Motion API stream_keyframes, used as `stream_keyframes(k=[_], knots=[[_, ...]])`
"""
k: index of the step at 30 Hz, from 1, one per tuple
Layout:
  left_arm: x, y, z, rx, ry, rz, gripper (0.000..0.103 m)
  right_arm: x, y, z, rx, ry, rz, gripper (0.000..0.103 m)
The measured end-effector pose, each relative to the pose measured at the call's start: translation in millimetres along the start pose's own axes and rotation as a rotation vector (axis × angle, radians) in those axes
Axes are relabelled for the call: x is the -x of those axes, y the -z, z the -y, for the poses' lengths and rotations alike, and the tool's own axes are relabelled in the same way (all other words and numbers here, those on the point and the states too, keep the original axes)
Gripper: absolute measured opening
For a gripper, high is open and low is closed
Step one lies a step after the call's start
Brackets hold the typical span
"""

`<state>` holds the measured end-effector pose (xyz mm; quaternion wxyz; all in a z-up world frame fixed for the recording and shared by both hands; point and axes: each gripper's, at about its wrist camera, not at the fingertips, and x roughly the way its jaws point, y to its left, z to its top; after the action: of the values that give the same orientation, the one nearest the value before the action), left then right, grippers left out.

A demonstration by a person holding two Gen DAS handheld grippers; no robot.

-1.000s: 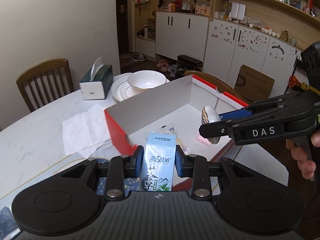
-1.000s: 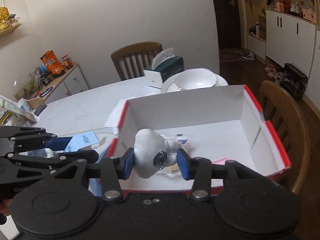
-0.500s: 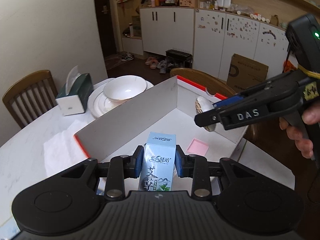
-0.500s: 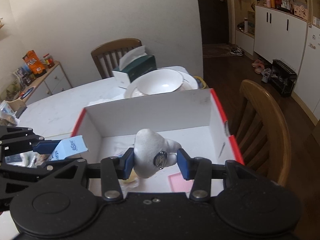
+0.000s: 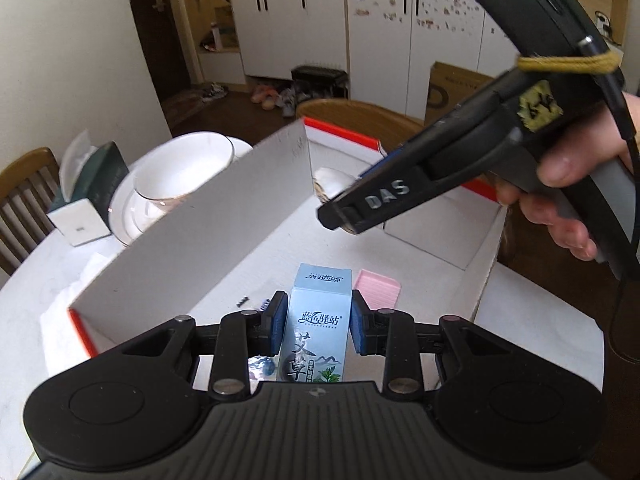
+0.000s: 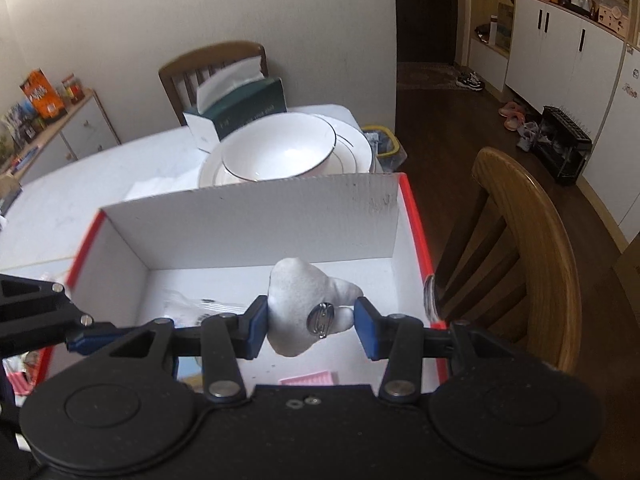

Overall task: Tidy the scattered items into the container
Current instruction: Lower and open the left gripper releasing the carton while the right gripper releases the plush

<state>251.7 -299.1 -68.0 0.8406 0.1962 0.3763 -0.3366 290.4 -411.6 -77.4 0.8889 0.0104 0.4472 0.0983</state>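
Left wrist view: left gripper (image 5: 316,330) clamped on a pale blue carton (image 5: 316,328), both blue pads pressed to its sides, carton upright w/ printed face toward cam. It hangs over the open box (image 5: 224,220), a white-walled container w/ red rim. Box's tall far wall runs diagonally up to a corner at approx mid-frame; low near wall at right. Floor of box mostly bare white; pink pad (image 5: 380,288) lies just right of the carton, small dark bits to its left. Right gripper (image 5: 340,216) comes in from upper right, held by a hand (image 5: 572,184), above the box interior near the far corner, well apart from the carton.

Right wrist view: right gripper (image 6: 308,322) clenched on a grey-white soft toy (image 6: 300,300) w/ a metal clip on front; left pad presses it, toy's nub meets right pad. Toy sits over box (image 6: 248,216) interior, back wall ahead, red right edge close to a wooden chair (image 6: 528,248). Left gripper's arm pokes in over the left rim.

Beyond the box on the table (image 6: 80,184): bowl (image 6: 280,148) on plates, tissue box (image 6: 240,108) behind. Open room inside box centre and right.
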Motion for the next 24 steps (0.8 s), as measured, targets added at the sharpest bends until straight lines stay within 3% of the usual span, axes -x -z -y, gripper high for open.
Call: stream_keyframes(k=[16,24], knots=[[-46.4,-2.8,-4.2,0.068,0.08,-0.128,0.031,-59.8,-12.8,-16.0,0.173,0.043,-0.197,0.044],[-59.2,-2.1,-8.7,0.075,0.113,-0.218,0.031,-79.8,-9.7,-18.1,0.193,0.051,-0.278,0.045]])
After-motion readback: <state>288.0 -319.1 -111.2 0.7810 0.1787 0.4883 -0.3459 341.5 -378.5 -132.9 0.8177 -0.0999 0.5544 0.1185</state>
